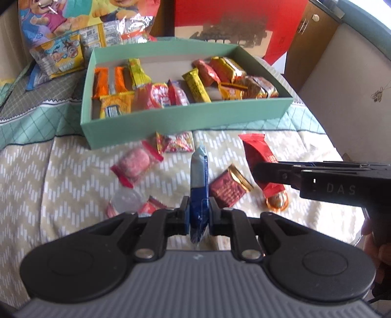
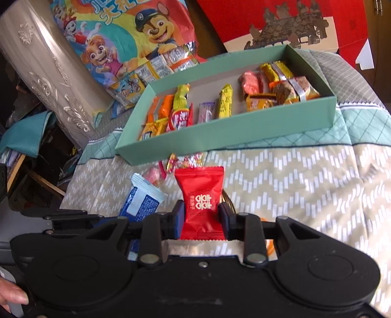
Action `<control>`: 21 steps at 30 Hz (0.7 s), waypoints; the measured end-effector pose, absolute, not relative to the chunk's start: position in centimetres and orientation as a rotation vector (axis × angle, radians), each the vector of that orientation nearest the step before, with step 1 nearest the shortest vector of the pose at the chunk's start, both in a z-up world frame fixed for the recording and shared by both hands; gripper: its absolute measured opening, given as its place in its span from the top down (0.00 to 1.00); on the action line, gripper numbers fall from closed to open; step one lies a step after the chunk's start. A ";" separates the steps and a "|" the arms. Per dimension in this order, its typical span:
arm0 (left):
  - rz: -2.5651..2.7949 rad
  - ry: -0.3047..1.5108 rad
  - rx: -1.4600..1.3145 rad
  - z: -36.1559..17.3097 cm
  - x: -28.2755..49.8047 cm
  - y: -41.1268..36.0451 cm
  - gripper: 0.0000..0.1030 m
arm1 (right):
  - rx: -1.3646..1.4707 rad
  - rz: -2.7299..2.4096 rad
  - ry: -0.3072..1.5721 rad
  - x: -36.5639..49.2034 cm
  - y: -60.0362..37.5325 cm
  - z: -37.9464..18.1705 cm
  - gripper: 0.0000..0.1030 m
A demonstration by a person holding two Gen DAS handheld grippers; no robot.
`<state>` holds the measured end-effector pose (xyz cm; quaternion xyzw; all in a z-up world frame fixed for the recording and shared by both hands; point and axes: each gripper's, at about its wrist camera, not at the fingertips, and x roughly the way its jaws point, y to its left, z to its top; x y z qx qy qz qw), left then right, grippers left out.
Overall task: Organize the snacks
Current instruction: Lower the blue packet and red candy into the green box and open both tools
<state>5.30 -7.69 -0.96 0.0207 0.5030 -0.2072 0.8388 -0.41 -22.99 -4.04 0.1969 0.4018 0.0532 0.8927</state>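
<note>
The left gripper [image 1: 199,215] was clamped on a blue-and-white foil snack packet [image 1: 199,181] at lower centre. The right gripper [image 2: 201,217] pinched a red crimped candy wrapper [image 2: 201,205]. Next, probably, both needed carrying into the mint-green cardboard box [image 1: 185,122] above.

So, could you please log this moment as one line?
left gripper: shut on blue packet | right gripper: shut on red packet | green box: part-filled

We see a quilted bedspread [image 2: 293,186] with a beige zigzag pattern and a teal diamond band, a red gift box [image 2: 281,22] behind it, a silver embossed roll [image 2: 46,80] at the left, and a wooden cabinet [image 1: 310,36] at the right.
</note>
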 end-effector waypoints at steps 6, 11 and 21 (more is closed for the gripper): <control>-0.401 0.993 0.027 1.7 12.2 -7.9 0.87 | 0.401 0.081 0.778 5.2 -25.1 -1.6 0.71; -0.368 0.994 0.008 1.6 19.9 -9.1 0.87 | 0.394 0.039 0.770 12.4 -26.9 -1.1 0.71; -0.313 1.039 -0.023 -2.4 30.8 -11.0 0.87 | 0.405 0.022 0.818 24.9 -28.7 -4.1 0.71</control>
